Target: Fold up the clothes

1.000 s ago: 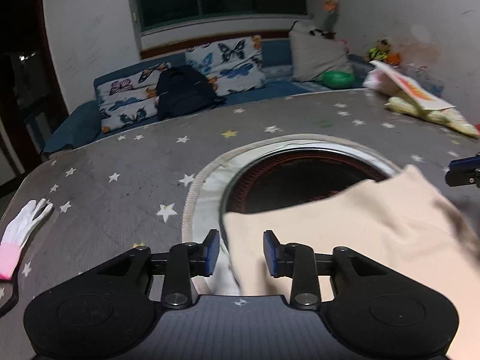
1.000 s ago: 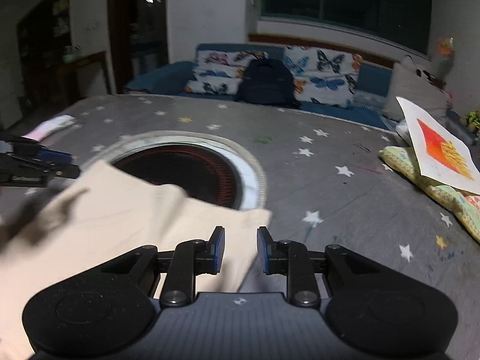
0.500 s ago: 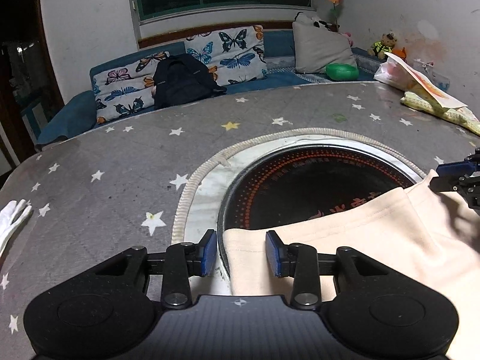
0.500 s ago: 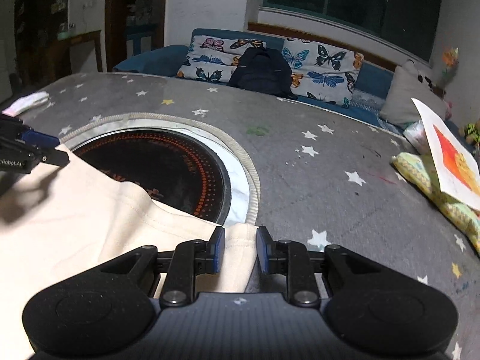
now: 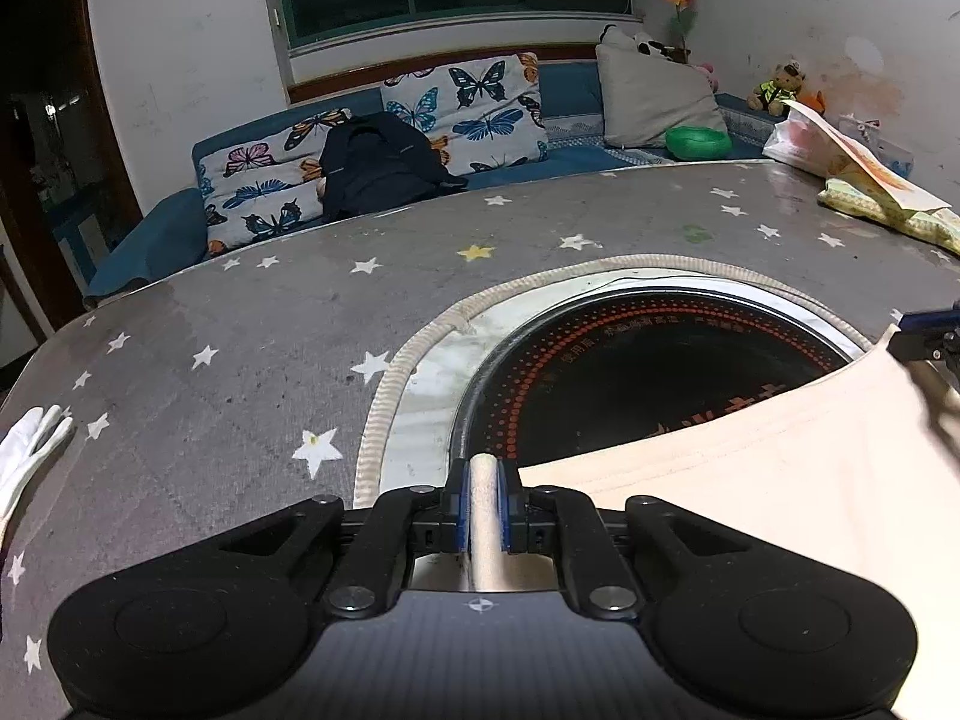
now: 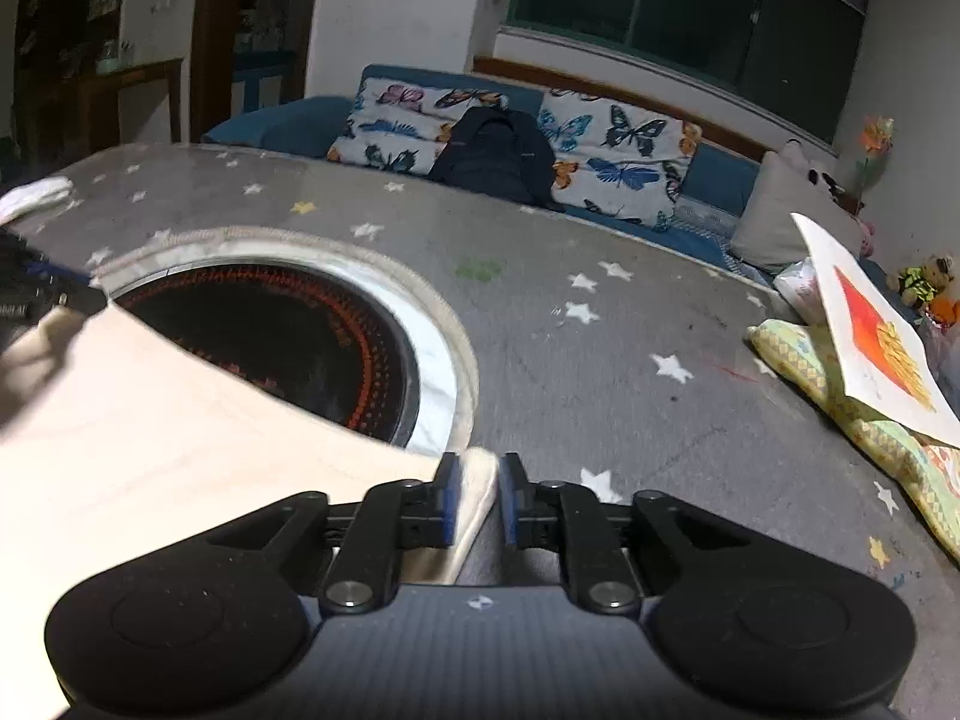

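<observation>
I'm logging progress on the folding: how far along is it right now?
Early stage. Done: the left gripper is clamped on a bunched corner of the beige garment. In hand: the right gripper has the opposite corner between its pads, with a gap showing on one side. Left: the cloth lies spread over the round burner with no visible fold.

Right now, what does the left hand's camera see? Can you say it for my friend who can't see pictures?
The left gripper has its blue fingers shut on a bunched corner of a cream cloth. The cloth stretches right toward the right gripper, partly over a round black cooktop set into a grey star-patterned table. A white glove lies at the left.
</observation>
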Demonstrator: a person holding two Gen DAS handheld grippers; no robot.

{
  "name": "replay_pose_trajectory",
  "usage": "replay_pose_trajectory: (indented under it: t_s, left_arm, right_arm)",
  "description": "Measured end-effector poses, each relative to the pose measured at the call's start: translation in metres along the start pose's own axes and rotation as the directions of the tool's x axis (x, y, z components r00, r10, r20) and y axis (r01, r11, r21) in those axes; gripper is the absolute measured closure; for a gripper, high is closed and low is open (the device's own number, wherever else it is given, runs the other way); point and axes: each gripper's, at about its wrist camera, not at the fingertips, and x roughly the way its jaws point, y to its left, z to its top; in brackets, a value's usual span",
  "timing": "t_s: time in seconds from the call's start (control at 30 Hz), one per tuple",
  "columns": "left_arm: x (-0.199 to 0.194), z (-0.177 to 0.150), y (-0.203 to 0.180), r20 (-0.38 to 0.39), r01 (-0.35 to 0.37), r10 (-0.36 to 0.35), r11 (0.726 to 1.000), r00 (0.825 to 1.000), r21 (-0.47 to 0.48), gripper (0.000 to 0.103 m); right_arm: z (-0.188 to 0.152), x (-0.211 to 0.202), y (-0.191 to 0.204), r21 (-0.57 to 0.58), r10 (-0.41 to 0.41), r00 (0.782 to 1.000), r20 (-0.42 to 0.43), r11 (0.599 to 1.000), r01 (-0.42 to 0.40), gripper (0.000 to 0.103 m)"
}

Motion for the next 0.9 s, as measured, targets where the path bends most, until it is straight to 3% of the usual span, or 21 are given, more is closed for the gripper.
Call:
replay_pose_trajectory:
  t_s: [0.23,0.43,0.6,0.7,0.9]
  left_arm:
    - [-0.002,0.001,-0.003,0.008,0.002,-0.002,1.0,1.0,0.005,0.089]
    - [-0.006,-0.001,0.002,-0.001,-0.008,0.008,1.0,1.0,-0.015,0.087]
    - [-0.031,-0.008,-0.013,0.028,0.044,-0.044,0.999,0.999,-0.003,0.087]
    - [-0.044,-0.017,-0.03,0.035,0.088,-0.089,0.996,0.995,0.021,0.087]
    - [-0.049,-0.03,-0.05,0.015,0.11,-0.111,0.992,0.994,0.061,0.087]
  right_arm:
    - [0.001,-0.003,0.011,-0.022,0.049,0.999,0.003,0.999,-0.049,0.079]
    - [0.003,-0.009,0.008,-0.019,0.037,0.999,0.004,0.999,-0.037,0.073]
    - [0.002,-0.034,0.028,-0.05,0.16,0.987,0.023,0.986,-0.159,0.062]
    - [-0.002,-0.037,0.049,-0.075,0.224,0.974,0.015,0.972,-0.223,0.06]
    - [-0.009,-0.024,0.068,-0.092,0.232,0.972,-0.026,0.968,-0.234,0.059]
